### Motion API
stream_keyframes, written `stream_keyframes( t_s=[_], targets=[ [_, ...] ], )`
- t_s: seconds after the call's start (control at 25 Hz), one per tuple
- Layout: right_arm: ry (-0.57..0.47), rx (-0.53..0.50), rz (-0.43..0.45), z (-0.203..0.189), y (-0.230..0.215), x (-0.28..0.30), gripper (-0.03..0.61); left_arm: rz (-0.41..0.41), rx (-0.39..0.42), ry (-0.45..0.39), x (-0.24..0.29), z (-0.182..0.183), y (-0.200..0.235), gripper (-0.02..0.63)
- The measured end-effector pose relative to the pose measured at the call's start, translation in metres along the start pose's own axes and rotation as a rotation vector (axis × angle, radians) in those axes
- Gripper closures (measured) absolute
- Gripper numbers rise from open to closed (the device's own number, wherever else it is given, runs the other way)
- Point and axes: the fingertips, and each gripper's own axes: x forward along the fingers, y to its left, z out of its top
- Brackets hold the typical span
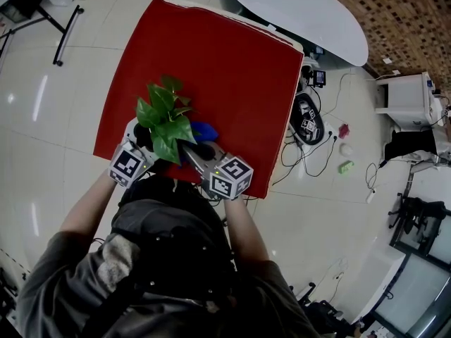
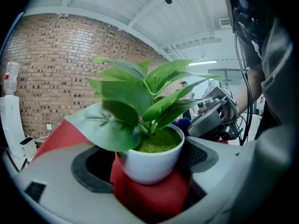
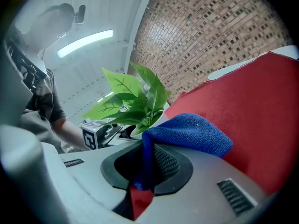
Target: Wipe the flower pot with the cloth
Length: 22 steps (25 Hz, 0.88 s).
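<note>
left gripper (image 2: 142, 171) clamped round the little white flower pot (image 2: 154, 162) sitting between its jaws, green leaves (image 2: 135, 92) sticking up above, right gripper (image 3: 147, 164) pinching the blue cloth (image 3: 187, 132) just beside the pot, red tablecloth (image 1: 211, 69) under both

Upright white flower pot (image 2: 152, 166) of green leaves (image 2: 126, 93) on red table (image 1: 211, 62), bunched blue cloth (image 3: 189, 134) beside it

White flower pot (image 2: 152, 164), green leaves (image 2: 135, 92), green moss (image 2: 159, 141) in it, blue cloth (image 3: 187, 134), red table cover (image 1: 211, 69), brown brick wall (image 2: 51, 69)
</note>
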Motion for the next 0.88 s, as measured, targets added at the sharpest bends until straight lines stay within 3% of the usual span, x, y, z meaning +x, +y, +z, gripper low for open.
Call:
stream_keyframes(
  t_s=[0.24, 0.44, 0.72, 0.88],
  targets=[
    [0.003, -0.005, -0.022, 0.002, 0.000, -0.005, 0.528, 0.021, 0.001, 0.024, -0.006, -0.001, -0.002, 0.144],
    [-0.001, -0.012, -0.041, 0.005, -0.001, -0.013, 0.527, 0.110, -0.095, 0.009, -0.023, -0.005, -0.001, 0.143],
    [-0.086, 0.023, -0.180, 0.017, -0.027, -0.050, 0.526, 0.254, -0.215, -0.039, -0.035, -0.004, 0.002, 0.141],
    [-0.093, 0.017, -0.231, 0.024, -0.045, -0.063, 0.526, 0.296, -0.285, -0.072, -0.032, 0.000, 0.002, 0.139]
  ],
)
